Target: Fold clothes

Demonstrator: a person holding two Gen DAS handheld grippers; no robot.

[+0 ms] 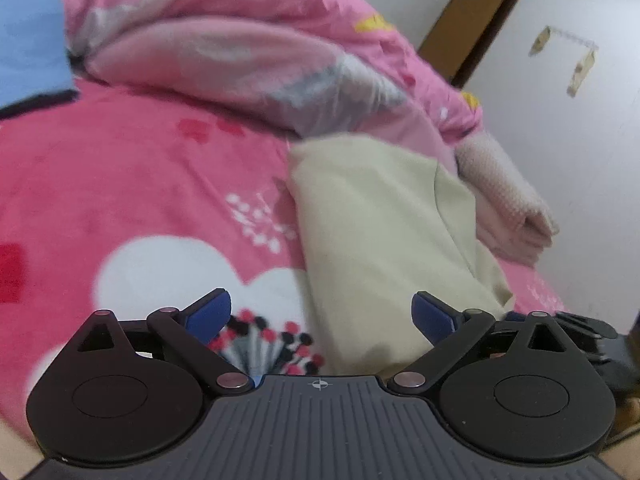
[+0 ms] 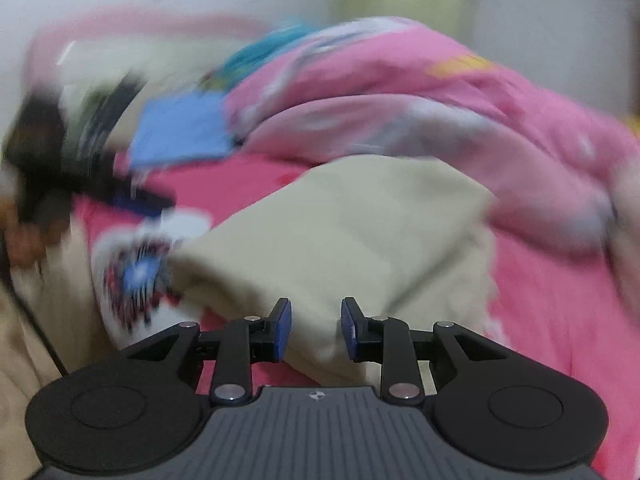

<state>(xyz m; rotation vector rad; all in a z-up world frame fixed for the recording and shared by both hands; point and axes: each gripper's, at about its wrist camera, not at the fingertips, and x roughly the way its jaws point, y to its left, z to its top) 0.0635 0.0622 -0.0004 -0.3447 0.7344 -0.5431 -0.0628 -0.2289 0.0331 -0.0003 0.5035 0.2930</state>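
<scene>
A pale yellow-green garment (image 1: 376, 232) lies folded on the pink bed sheet (image 1: 120, 184); in the right wrist view the same garment (image 2: 340, 232) fills the middle. My left gripper (image 1: 322, 316) is wide open above the sheet, its right finger over the garment's near edge, with nothing between the blue pads. My right gripper (image 2: 316, 330) is partly open just over the garment's near edge, with no cloth between its fingers. The other gripper (image 2: 80, 184) shows as a dark blur at the left of the right wrist view.
A bunched pink quilt (image 1: 240, 48) lies across the back of the bed. A folded pale pink knit (image 1: 508, 200) sits beside the garment by the white wall (image 1: 580, 160). A blue folded cloth (image 1: 28, 36) rests at the far left. A brown doorway (image 1: 468, 28) is behind.
</scene>
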